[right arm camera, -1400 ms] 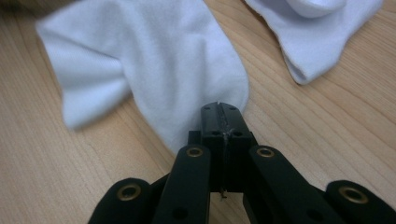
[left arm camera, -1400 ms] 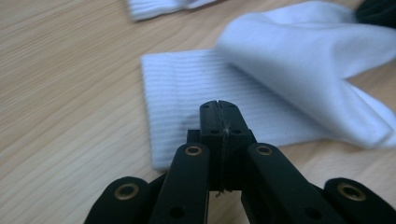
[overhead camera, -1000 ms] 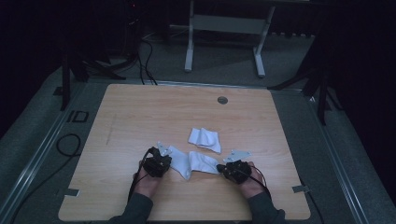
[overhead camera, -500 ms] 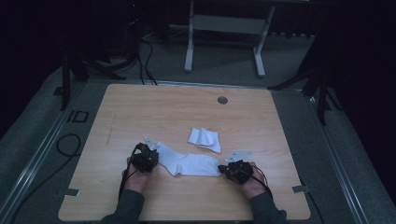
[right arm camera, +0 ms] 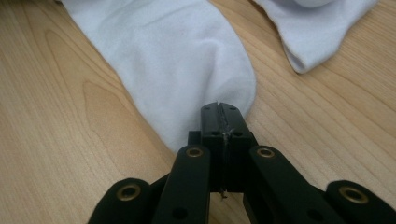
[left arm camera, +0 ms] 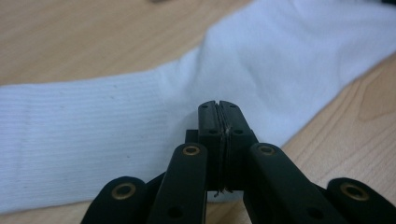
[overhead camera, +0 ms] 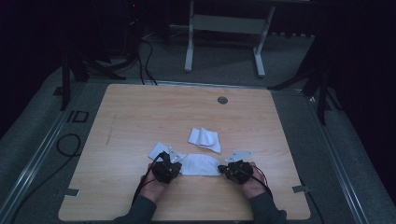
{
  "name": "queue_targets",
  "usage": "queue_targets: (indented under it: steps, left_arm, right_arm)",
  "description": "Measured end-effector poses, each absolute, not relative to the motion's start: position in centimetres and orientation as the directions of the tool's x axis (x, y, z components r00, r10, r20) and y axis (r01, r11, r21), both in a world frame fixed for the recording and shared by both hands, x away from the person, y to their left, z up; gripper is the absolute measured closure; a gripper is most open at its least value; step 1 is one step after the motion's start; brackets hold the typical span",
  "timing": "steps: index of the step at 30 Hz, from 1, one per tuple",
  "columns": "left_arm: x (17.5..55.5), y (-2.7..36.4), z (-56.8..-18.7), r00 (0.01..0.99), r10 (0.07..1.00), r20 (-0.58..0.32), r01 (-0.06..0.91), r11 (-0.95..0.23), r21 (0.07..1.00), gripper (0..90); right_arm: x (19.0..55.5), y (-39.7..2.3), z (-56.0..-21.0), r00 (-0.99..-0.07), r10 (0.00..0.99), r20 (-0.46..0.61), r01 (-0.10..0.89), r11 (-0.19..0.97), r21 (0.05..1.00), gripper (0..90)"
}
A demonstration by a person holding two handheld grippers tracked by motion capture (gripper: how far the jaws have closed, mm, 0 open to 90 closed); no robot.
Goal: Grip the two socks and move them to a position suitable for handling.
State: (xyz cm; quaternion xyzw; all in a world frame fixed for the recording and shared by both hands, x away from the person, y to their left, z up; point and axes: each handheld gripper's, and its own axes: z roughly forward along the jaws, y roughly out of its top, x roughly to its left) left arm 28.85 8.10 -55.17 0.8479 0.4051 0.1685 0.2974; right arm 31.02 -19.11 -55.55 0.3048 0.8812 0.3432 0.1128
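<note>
Two white socks are lying on the surface (overhead camera: 140, 116): the near sock (overhead camera: 198, 164) is being pinched by the left gripper (overhead camera: 173, 164) and right gripper (overhead camera: 223, 171), fingers closed; the far sock (overhead camera: 204, 139) is lying loose.

The high view is dim and underexposed: the table (overhead camera: 140, 116) is evenly but weakly lit from above, and the surroundings fall to near black. Detail is soft and grainy, with no glare. Both gripper views are brighter, under diffuse light with faint shadows. There, the white sock (left arm camera: 93, 130) is fairly sharp close by; the background blurs toward the upper edge.
</note>
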Motion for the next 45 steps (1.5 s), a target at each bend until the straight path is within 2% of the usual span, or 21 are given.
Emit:
queue_targets:
  steps: [9,13,14,17,22,26,29,30,35,37,45]
  left_arm:
    - [27.9,8.0,-55.2,0.635,0.772,0.011,0.588,-0.493,0.641,88.7]
    - [27.6,7.9,-55.2,0.646,0.763,-0.005,0.583,-0.489,0.649,88.0]
    - [27.6,8.0,-55.2,0.648,0.762,-0.014,0.583,-0.483,0.654,83.0]
    - [27.4,8.4,-54.9,0.646,0.763,-0.038,0.580,-0.457,0.675,78.5]
    - [27.2,9.4,-54.1,0.632,0.774,-0.045,0.564,-0.420,0.711,74.9]
    - [27.5,10.2,-53.9,0.613,0.789,-0.047,0.570,-0.400,0.718,73.6]
    - [27.6,10.6,-53.8,0.601,0.797,-0.057,0.575,-0.382,0.724,71.7]
    - [27.7,11.2,-53.7,0.584,0.809,-0.060,0.578,-0.363,0.731,71.7]
    - [28.1,11.8,-53.6,0.558,0.828,-0.060,0.587,-0.342,0.734,71.7]
    - [28.3,11.8,-53.6,0.545,0.836,-0.062,0.595,-0.334,0.731,76.1]
    - [30.1,11.0,-53.3,0.516,0.856,0.025,0.575,-0.368,0.731,89.6]
  right_arm:
    - [30.6,-19.7,-55.3,-0.801,0.599,0.013,0.461,0.602,0.652,88.8]
    - [30.4,-19.8,-54.9,-0.805,0.591,0.044,0.481,0.607,0.633,85.2]
    - [30.2,-19.6,-54.3,-0.814,0.579,0.036,0.458,0.603,0.653,84.8]
    - [30.8,-19.0,-52.7,-0.803,0.596,-0.018,0.426,0.594,0.682,84.3]
    - [33.8,-17.0,-51.0,-0.768,0.637,-0.069,0.408,0.570,0.713,87.4]
    - [37.0,-14.9,-50.8,-0.749,0.656,-0.093,0.422,0.581,0.696,88.2]
    - [38.7,-13.8,-51.2,-0.738,0.667,-0.100,0.444,0.591,0.673,88.2]
    - [40.5,-12.6,-52.5,-0.723,0.676,-0.141,0.459,0.623,0.633,89.5]
    - [41.1,-11.9,-54.3,-0.724,0.671,-0.161,0.475,0.653,0.590,89.8]
    - [41.0,-11.6,-54.3,-0.735,0.663,-0.140,0.471,0.649,0.597,89.8]
    - [40.2,-9.0,-54.4,-0.777,0.616,-0.132,0.433,0.675,0.597,89.8]
